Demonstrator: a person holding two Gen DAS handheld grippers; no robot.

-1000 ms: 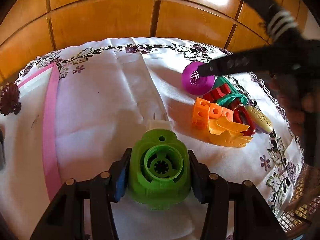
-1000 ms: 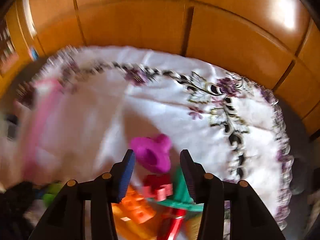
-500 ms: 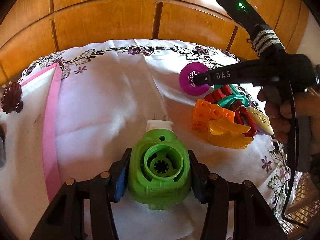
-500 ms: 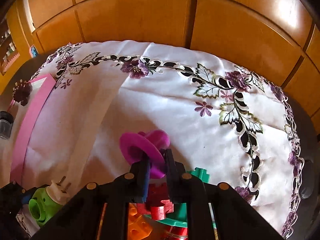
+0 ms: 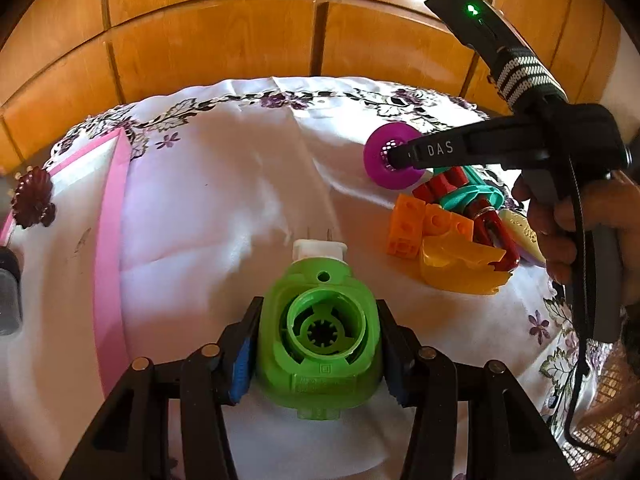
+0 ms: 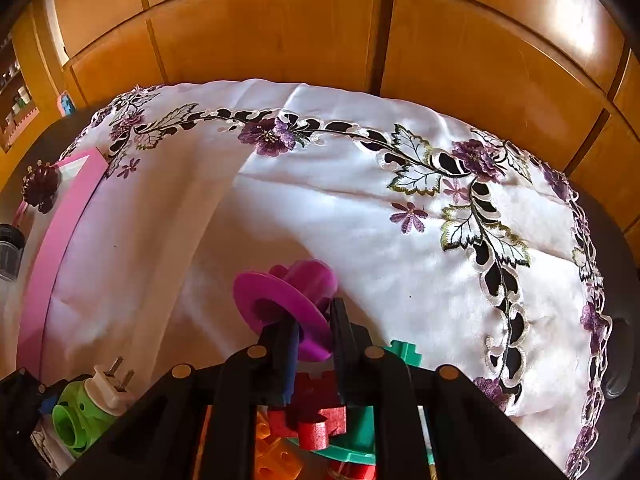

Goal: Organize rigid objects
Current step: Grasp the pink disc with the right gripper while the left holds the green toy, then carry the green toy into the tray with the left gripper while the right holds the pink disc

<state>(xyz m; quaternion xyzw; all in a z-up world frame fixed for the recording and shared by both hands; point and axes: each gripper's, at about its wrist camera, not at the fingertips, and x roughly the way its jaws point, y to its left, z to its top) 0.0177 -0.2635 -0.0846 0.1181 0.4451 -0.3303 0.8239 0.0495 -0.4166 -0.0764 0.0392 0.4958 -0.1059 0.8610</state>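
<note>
My left gripper [image 5: 318, 344] is shut on a green plug-in device [image 5: 320, 332] with a white two-pin plug [image 5: 319, 249], held over the white cloth. It also shows low left in the right wrist view [image 6: 80, 412]. My right gripper [image 6: 314, 340] is shut on the rim of a purple flanged piece [image 6: 288, 304] and holds it above the toy pile. In the left wrist view the purple piece [image 5: 390, 156] sits at the tip of the right gripper [image 5: 400, 156]. The pile holds orange bricks [image 5: 424, 226], a yellow piece [image 5: 460, 266], a red piece [image 6: 316, 412] and a teal ring [image 5: 472, 196].
A white embroidered tablecloth [image 6: 320, 208] covers the round table. A pink-edged board [image 5: 108, 240] lies at the left with a dark red flower ornament [image 5: 34, 200] and a dark jar [image 5: 8, 296]. Wooden panels [image 6: 280, 32] stand behind. A wire basket [image 5: 608, 412] sits at lower right.
My right gripper closed on the purple piece and lifted it slightly off the pile. My left gripper kept hold of the green device and barely moved.
</note>
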